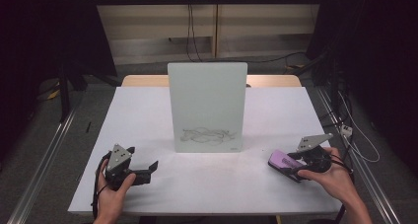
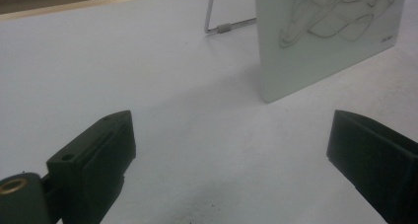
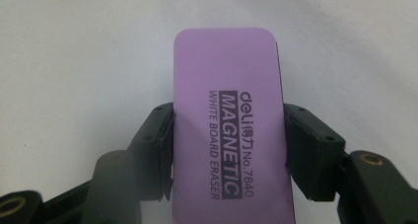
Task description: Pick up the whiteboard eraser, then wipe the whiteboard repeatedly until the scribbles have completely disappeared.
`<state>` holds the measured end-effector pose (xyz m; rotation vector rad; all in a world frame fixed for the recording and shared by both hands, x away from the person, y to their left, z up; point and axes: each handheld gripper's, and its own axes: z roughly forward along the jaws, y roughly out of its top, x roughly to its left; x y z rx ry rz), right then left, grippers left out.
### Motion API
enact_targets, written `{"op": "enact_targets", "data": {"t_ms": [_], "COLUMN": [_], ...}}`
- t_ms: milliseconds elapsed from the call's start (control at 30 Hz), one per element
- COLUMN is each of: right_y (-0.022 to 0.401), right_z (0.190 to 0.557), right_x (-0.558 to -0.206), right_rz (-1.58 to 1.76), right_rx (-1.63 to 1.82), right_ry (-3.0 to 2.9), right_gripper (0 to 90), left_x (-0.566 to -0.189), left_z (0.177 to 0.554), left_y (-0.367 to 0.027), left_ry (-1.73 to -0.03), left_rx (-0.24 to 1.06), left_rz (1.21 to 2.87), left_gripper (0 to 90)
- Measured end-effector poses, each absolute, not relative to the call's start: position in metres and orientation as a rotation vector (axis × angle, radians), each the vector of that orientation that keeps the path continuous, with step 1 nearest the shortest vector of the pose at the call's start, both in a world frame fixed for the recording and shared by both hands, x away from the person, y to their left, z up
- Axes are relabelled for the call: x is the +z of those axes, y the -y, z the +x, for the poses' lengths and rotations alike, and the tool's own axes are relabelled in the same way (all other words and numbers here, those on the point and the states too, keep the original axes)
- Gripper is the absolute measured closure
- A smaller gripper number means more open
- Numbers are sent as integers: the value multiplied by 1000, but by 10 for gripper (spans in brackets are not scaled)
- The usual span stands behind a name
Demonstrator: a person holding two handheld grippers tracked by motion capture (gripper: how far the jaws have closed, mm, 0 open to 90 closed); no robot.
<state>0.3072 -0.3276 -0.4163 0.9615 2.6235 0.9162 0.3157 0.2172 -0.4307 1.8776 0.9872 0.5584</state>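
A small whiteboard (image 1: 207, 105) stands upright in the middle of the white table (image 1: 148, 110), with dark scribbles (image 1: 207, 135) near its lower edge. In the left gripper view the board (image 2: 320, 41) leans on a wire stand (image 2: 224, 27). A purple magnetic whiteboard eraser (image 1: 281, 162) lies on the table at the front right. My right gripper (image 1: 291, 167) is shut on the eraser (image 3: 229, 130), its two black jaws pressing the long sides. At the front left my left gripper (image 1: 145, 162) rests low over the table. Nothing lies between its open fingers (image 2: 98, 160), which point toward the board.
The table's front edge (image 1: 197, 213) runs just ahead of both hands. Metal rails (image 1: 44, 155) flank the table on the floor, and cables (image 1: 355, 130) trail at the right. A wooden strip (image 1: 143, 80) shows behind the board.
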Motion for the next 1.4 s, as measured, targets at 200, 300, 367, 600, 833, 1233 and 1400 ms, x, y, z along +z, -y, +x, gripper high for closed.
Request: {"op": "enact_targets", "data": {"t_ms": [200,300,367,600,833,1233,1400], "right_y": [325,323,321,309,300,284,274], "right_z": [308,307,307,309,308,310,313], "right_x": [-414,-411,-409,-406,-408,-407,-401], "right_rz": [992,1001,1007,1008,988,947,923], "right_rx": [985,1029,1057,1111,1143,1197,1238], "right_ry": [-2560,-2520,-2495,-2442,-2427,-2377,-2352], "right_gripper": [412,413,413,413,413,414,414], "left_x": [-432,-432,-433,-432,-431,-433,-434], "left_z": [316,317,318,318,318,319,320], "left_y": [-217,-217,-218,-218,-215,-216,-219], "left_ry": [-981,-979,-982,-978,-964,-971,-978], "left_rx": [539,536,534,537,544,538,528], "left_rz": [1898,1895,1895,1890,1902,1911,1892], "left_gripper": [43,43,43,43,43,43,43]}}
